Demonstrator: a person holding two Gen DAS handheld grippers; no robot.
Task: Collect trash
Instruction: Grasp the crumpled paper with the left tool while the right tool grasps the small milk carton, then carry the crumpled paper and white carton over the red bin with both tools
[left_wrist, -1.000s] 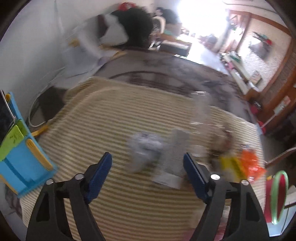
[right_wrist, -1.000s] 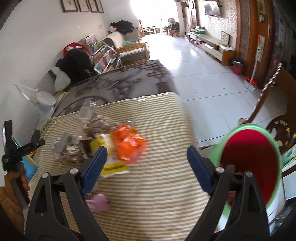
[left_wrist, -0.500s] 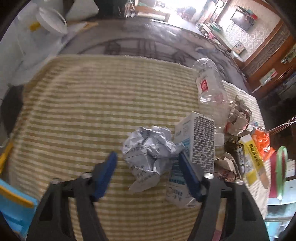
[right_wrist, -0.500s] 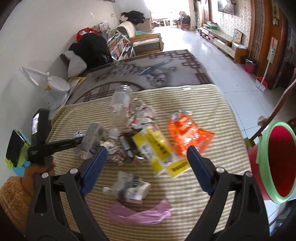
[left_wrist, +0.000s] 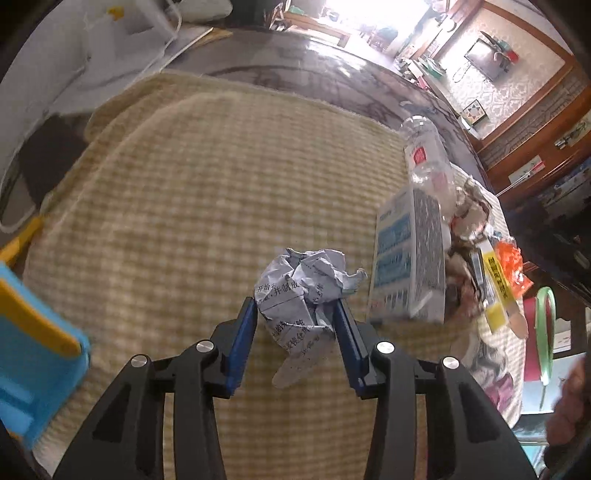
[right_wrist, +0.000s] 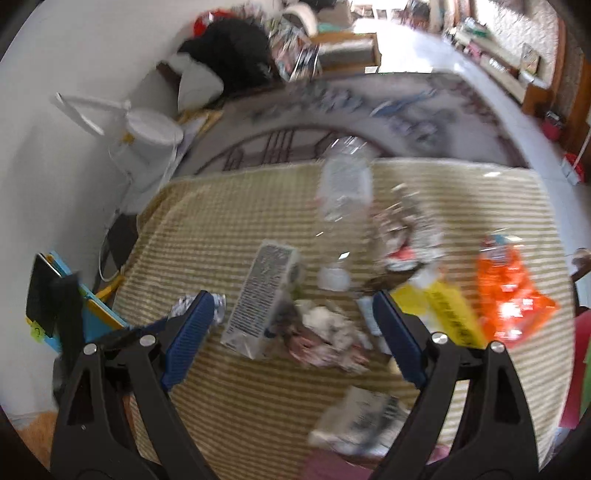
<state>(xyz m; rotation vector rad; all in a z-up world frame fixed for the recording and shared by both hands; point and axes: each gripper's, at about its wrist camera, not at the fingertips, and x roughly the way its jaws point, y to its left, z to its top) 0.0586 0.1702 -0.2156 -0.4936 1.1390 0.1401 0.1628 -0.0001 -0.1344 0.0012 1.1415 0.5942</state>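
left tongs (left_wrist: 295, 314) closing round paper ball (left_wrist: 303, 291) — mid-cloth

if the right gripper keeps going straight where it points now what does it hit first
Most likely the crumpled white and pink wrapper, which lies between the open right gripper jaws' line, beside the grey and white printed carton on the striped beige cloth. The frame is blurred, so depth is uncertain.

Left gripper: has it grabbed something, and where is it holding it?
The left gripper has just been closing around the crumpled white printed paper ball; its blue pads sit against the ball's two sides. The right gripper is open and holds nothing.
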